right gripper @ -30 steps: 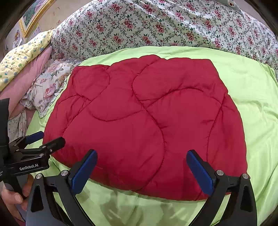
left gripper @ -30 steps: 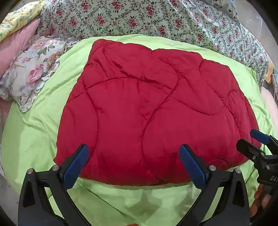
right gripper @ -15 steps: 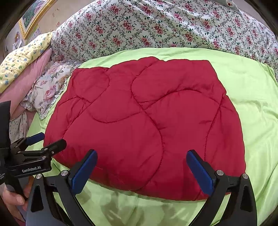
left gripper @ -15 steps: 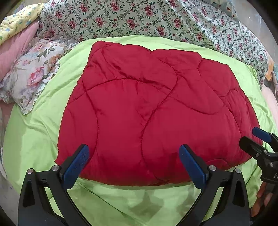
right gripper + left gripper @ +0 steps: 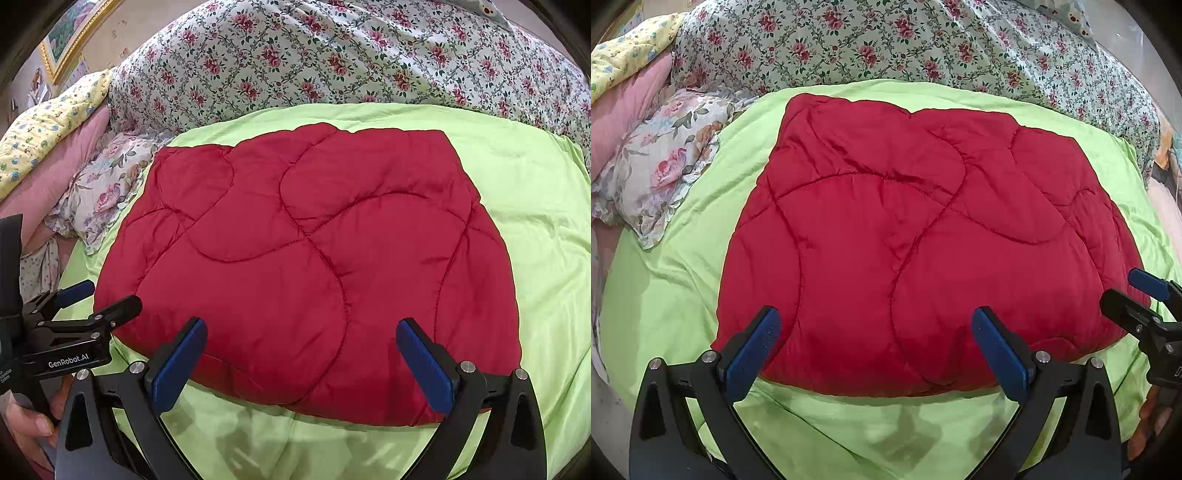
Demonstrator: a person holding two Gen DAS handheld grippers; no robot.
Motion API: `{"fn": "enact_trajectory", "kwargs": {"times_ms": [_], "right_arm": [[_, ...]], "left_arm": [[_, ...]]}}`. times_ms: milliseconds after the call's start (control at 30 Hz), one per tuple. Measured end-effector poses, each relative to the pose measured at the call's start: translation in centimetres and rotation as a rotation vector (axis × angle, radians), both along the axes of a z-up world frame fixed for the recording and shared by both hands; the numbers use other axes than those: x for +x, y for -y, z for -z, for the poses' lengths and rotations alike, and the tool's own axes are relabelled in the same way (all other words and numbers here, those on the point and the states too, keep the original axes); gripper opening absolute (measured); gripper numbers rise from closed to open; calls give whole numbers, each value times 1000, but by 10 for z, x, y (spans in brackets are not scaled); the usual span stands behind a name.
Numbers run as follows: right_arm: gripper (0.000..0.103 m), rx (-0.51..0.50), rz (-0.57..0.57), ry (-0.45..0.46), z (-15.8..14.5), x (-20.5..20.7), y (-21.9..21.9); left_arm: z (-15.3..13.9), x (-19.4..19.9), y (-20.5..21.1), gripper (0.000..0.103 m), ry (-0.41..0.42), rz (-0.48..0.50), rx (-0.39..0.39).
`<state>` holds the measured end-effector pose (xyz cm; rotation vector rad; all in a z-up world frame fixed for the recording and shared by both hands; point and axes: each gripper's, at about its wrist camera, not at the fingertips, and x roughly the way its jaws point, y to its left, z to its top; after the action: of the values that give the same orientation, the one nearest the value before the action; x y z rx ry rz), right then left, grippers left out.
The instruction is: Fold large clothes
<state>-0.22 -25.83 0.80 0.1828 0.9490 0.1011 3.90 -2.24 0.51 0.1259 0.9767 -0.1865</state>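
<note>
Quilted red garment [image 5: 916, 243] lies folded; my left gripper [image 5: 875, 347] and right gripper [image 5: 301, 356] gape wide, empty; thick padding may spring open.

A red quilted padded comforter [image 5: 908, 240] lay folded at the centre of the frame on a lime-green bed sheet [image 5: 676, 295], which showed around it on every side. A rose-patterned floral bedspread [image 5: 886, 40] ran across the top of the frame behind the sheet. At the left edge a floral frilled pillow [image 5: 661, 166] rested partly on the sheet, with a pink cushion [image 5: 624, 107] above it and a yellow printed pillow [image 5: 628, 55] in the upper left corner.

The left gripper [image 5: 875, 347] sat at the bottom of its view, before the comforter's near edge; the right gripper [image 5: 299, 362] did likewise.
</note>
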Motion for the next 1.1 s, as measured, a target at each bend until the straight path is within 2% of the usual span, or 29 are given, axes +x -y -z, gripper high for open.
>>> {"fn": "enact_trajectory", "kwargs": {"times_ms": [1100], "right_arm": [[103, 3, 2, 2, -2, 1, 3]], "left_arm": [[-3, 0, -1, 103, 8, 5, 4]]}}
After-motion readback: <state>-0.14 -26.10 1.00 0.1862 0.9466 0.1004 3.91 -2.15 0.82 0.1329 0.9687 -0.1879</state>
